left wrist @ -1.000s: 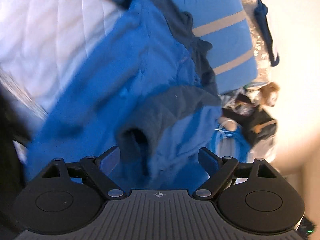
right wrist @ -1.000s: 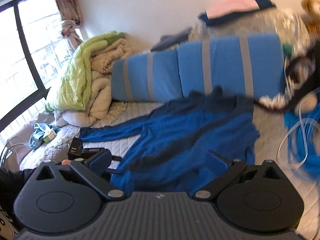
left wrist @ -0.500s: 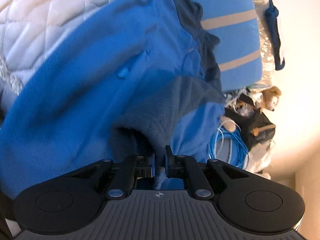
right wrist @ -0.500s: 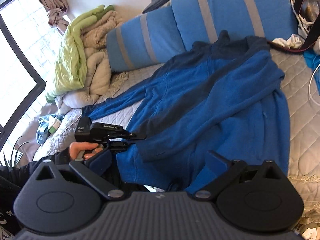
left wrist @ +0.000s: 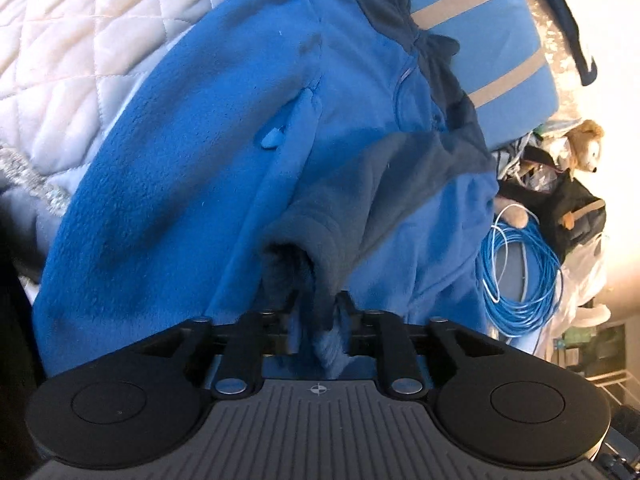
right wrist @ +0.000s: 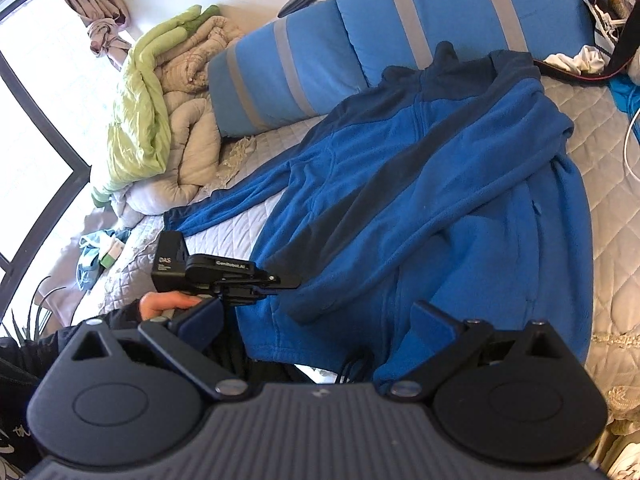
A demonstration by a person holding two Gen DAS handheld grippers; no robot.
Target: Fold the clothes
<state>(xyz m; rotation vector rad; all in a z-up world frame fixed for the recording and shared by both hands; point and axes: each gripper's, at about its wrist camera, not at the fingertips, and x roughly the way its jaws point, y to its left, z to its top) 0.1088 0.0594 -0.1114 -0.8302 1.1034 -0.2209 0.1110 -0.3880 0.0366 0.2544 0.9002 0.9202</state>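
Note:
A blue fleece jacket (right wrist: pixel 440 200) with dark blue shoulders lies spread on the quilted bed (right wrist: pixel 608 184). One sleeve is folded across its body, and the cuff (right wrist: pixel 304 308) ends near the hem. My left gripper (left wrist: pixel 320 308) is at that dark cuff (left wrist: pixel 320 240). Its jaws are opening, with a tuft of fleece still between them. From the right wrist view the left gripper (right wrist: pixel 280 280) sits at the cuff's edge, held by a hand (right wrist: pixel 164 304). My right gripper (right wrist: pixel 316 316) hangs open over the hem, nothing between its fingers.
Two blue bolsters with grey stripes (right wrist: pixel 440 20) lie along the head of the bed. Green and beige quilts (right wrist: pixel 160 120) are piled by the window. A coil of blue cable (left wrist: pixel 520 272), bags and a plush toy (left wrist: pixel 584 144) crowd the far side. White quilting (left wrist: pixel 60 60) lies beside the jacket.
The left jaws closed on the sleeve cuff, then parted again. The right gripper dropped toward the bed and tilted down, and now looks along the jacket from its hem.

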